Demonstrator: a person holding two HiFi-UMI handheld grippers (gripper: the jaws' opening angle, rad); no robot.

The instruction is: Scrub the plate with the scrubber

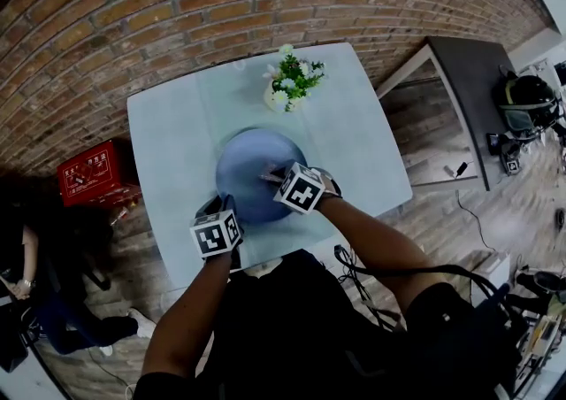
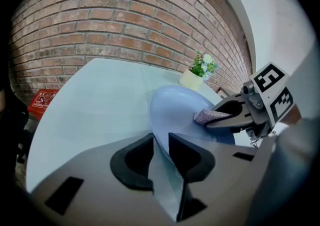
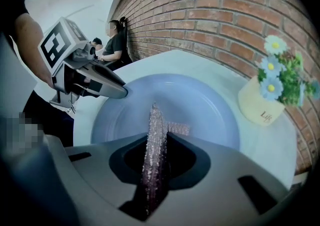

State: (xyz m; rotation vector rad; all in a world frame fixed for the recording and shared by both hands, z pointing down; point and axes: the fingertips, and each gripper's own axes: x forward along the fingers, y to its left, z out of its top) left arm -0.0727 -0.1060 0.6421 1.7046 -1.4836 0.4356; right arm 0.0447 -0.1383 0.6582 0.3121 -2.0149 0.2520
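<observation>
A round pale blue plate (image 1: pixel 252 168) lies at the middle of the light table (image 1: pixel 168 133). My left gripper (image 1: pixel 221 212) is shut on the plate's near left rim (image 2: pixel 162 142). The right gripper (image 1: pixel 279 179) holds a thin sparkly pink scrubber (image 3: pixel 155 145) between its jaws, edge-on, its tip over the plate's inner surface (image 3: pixel 200 105). In the left gripper view the scrubber (image 2: pixel 207 116) pokes out of the right gripper (image 2: pixel 210 118) above the plate (image 2: pixel 175 105). In the right gripper view the left gripper (image 3: pixel 124 91) pinches the plate's left rim.
A small cream pot of white and green flowers (image 1: pixel 287 84) stands just beyond the plate. A brick wall (image 1: pixel 177 9) backs the table. A red crate (image 1: pixel 88 173) sits on the floor at left, a person (image 3: pixel 115 42) sits by the wall, and a dark bench (image 1: pixel 482 80) is at right.
</observation>
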